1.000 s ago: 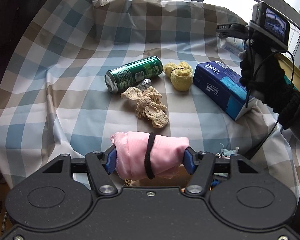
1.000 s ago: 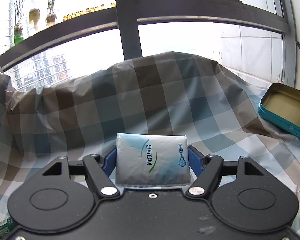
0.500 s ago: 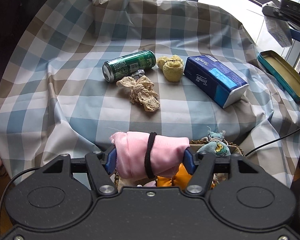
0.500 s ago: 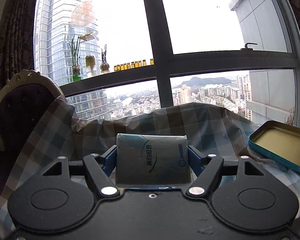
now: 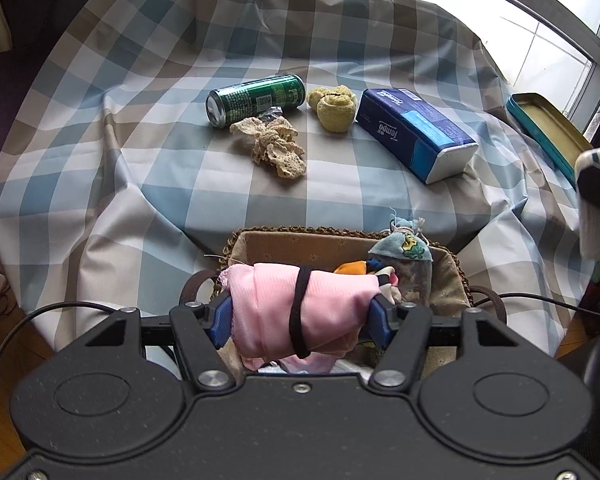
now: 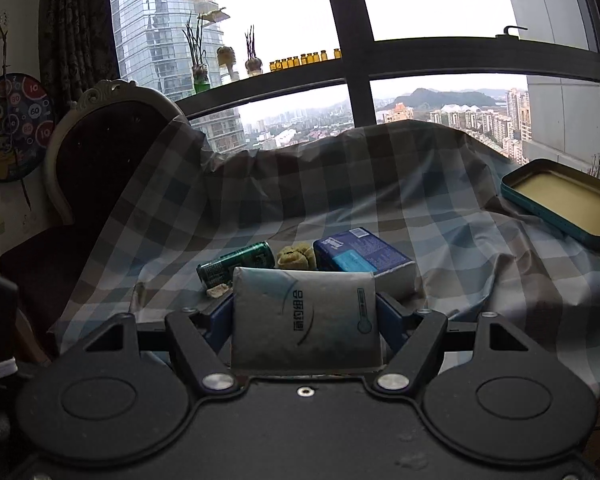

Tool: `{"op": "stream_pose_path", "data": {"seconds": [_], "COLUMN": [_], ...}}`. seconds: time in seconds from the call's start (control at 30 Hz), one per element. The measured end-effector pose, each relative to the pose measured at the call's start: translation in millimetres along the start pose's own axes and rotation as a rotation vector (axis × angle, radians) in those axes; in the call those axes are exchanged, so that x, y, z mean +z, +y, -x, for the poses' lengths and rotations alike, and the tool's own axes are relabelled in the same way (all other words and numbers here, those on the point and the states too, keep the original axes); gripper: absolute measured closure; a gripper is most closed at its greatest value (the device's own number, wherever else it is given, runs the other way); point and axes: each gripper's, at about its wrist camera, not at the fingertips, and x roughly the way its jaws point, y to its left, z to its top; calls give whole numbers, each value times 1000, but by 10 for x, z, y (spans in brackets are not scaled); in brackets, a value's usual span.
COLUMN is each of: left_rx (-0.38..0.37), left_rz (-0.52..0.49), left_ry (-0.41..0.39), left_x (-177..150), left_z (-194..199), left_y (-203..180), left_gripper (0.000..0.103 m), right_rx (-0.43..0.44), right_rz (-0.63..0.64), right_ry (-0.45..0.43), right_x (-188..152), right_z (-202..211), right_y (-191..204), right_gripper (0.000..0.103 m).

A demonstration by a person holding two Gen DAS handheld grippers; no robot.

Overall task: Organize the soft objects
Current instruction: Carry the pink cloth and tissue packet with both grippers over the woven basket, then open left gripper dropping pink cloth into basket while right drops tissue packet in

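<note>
Left gripper (image 5: 301, 316) is clamped on a pink rolled cloth (image 5: 296, 306) with a black elastic band (image 5: 299, 312) around it; blue pads press both ends. The roll hangs above the near part of a woven basket (image 5: 448, 264) lined in brown fabric. The gripper body cuts off the basket's near half. Inside it only scraps show: something orange (image 5: 352, 268), a striped bit, and a small teal drawstring pouch (image 5: 400, 248) leaning on the right wall. Contents under the roll can't be made out.

Right gripper (image 6: 305, 320) pinches a soft tissue pack (image 6: 305, 320), upright, print sideways, dim against the window backlight. Pack hides the table directly behind it.

On the checked tablecloth (image 5: 140, 152), far of the basket, left to right: green can (image 5: 256, 98) on its side, beige lace scrunchie (image 5: 270, 146) just near of it, a crumpled foil scrap between them, yellow knitted bundle (image 5: 334, 108), blue Tempo tissue pack (image 5: 414, 134) at an angle. Can and bundle nearly touch; bundle sits just beside the Tempo pack. Teal tin tray (image 5: 540, 128) at the far right edge, partly cut off in the left wrist view. In the right wrist view the scrunchie is mostly hidden behind the held pack, only a corner shows.

Right edge of the left wrist view: a white-and-dark blurred object (image 5: 598, 200), cropped, can't tell what it is.
</note>
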Motion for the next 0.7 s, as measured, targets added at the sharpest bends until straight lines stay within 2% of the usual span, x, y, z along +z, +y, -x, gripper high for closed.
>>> {"op": "stream_pose_path", "data": {"seconds": [0.13, 0.23, 0.37, 0.7], "left_rx": [6, 6, 11, 50], "left_rz": [3, 11, 27, 80], "left_ry": [8, 6, 2, -18], "left_x": [-31, -27, -29, -54], "left_z": [-12, -27, -43, -24], "left_y": [-2, 11, 44, 138], "left_gripper": [42, 38, 27, 26], "right_rx": [7, 10, 8, 22], "right_rz": [-12, -27, -33, 9], "right_ry": [89, 149, 211, 276], "right_x": [-161, -260, -330, -405], "right_z": [-29, -92, -190, -307], "right_y": [-5, -16, -5, 126], "right_gripper": [30, 30, 30, 30]}}
